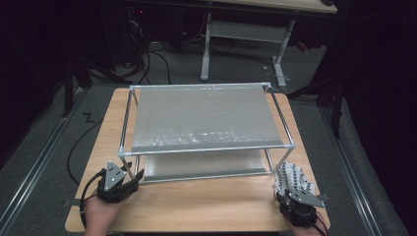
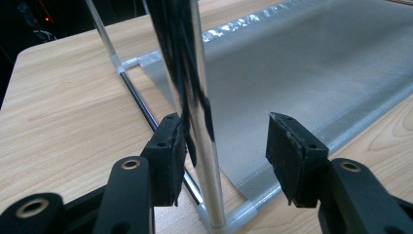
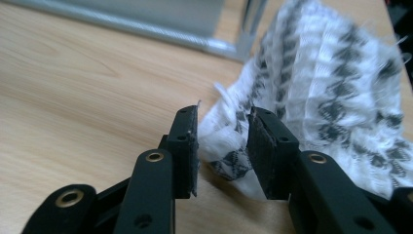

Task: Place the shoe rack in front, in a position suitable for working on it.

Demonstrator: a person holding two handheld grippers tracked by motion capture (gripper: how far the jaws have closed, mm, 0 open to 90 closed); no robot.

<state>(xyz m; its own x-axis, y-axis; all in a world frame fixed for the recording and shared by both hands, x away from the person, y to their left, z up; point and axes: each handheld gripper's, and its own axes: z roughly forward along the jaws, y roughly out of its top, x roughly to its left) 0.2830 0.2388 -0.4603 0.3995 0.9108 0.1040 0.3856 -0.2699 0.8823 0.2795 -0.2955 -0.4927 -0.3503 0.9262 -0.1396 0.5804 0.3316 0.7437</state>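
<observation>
Between the 2 black pads of our right gripper (image 3: 222, 141) sat a corner of the white cloth with a black woven pattern (image 3: 331, 92). The jaws stood narrow around that corner, yet we could not tell whether the pads pressed on it. From the high view, the right gripper (image 1: 290, 195) was at the near right corner of the light wooden table (image 1: 206, 201), with the patterned cloth (image 1: 293, 178) lying crumpled on the tabletop just beyond it, beside the right front leg of the 2-tier metal-tube rack with grey mesh shelves (image 1: 204, 118).

Our left gripper (image 2: 226, 141) had its jaws wide apart. The shiny upright metal post (image 2: 207, 146) of the rack's front left corner stood between them, close against the left pad, while the right pad was clear of it. In the high view the left gripper (image 1: 129, 178) was at the near left of the table, against that corner of the rack. The lower grey shelf lay behind the post.
</observation>
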